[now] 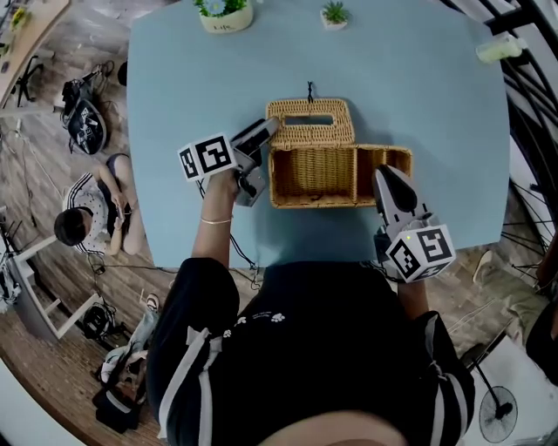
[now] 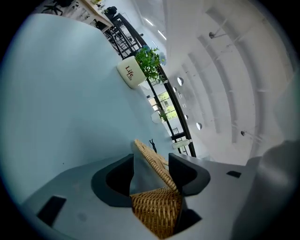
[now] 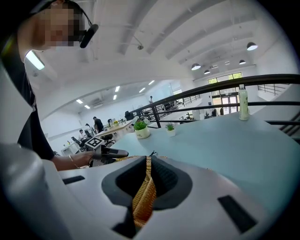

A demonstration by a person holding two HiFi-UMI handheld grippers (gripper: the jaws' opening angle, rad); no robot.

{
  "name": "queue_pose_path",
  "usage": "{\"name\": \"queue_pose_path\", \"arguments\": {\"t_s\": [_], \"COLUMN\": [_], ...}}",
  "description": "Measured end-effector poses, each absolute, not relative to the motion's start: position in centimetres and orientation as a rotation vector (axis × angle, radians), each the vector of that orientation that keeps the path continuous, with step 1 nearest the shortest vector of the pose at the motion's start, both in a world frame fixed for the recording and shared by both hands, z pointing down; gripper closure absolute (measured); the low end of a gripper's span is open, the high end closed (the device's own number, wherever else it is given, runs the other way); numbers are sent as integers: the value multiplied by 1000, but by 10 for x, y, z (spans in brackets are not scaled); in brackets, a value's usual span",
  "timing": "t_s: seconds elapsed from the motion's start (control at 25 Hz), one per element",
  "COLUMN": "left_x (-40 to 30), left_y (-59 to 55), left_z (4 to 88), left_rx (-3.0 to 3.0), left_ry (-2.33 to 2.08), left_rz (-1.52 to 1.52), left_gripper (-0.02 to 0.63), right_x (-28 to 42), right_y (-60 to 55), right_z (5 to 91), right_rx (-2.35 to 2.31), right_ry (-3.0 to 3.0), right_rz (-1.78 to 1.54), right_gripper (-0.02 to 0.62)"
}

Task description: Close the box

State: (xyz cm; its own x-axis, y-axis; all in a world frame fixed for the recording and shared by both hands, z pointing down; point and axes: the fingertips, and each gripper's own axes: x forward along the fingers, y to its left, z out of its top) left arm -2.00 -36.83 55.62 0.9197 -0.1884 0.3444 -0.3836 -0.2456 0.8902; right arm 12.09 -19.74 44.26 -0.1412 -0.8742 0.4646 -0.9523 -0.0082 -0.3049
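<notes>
An oblong wicker box (image 1: 314,174) stands open on the blue table (image 1: 418,96), its slotted lid (image 1: 309,122) tipped back behind it. My left gripper (image 1: 260,155) is at the box's left end. In the left gripper view its jaws (image 2: 151,171) stand apart around the lid's edge (image 2: 152,159), with a gap on the left side. My right gripper (image 1: 385,179) is at the box's front right. In the right gripper view it (image 3: 146,173) is shut on the thin wicker wall (image 3: 143,197).
A white pot with a plant (image 1: 225,13) and a small potted plant (image 1: 334,13) stand at the table's far edge, and a bottle (image 1: 500,48) lies at the far right corner. A person (image 1: 87,218) sits on the floor to the left of the table.
</notes>
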Motion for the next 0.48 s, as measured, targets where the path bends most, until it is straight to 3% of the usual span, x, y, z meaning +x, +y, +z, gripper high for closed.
{"name": "queue_pose_path", "arguments": {"t_s": [0.24, 0.48], "left_x": [-14, -12], "left_y": [-369, -370], "left_z": [561, 552], "left_rx": [1760, 1818], "left_ry": [-387, -401], "left_rz": [159, 164], "left_gripper": [396, 450], "right_x": [124, 126], "right_y": [-195, -198], "right_z": [442, 438], "right_rx": [1991, 1996], "right_ry": [-2088, -2096], "right_rz": [853, 833], "right_gripper": [565, 565]}}
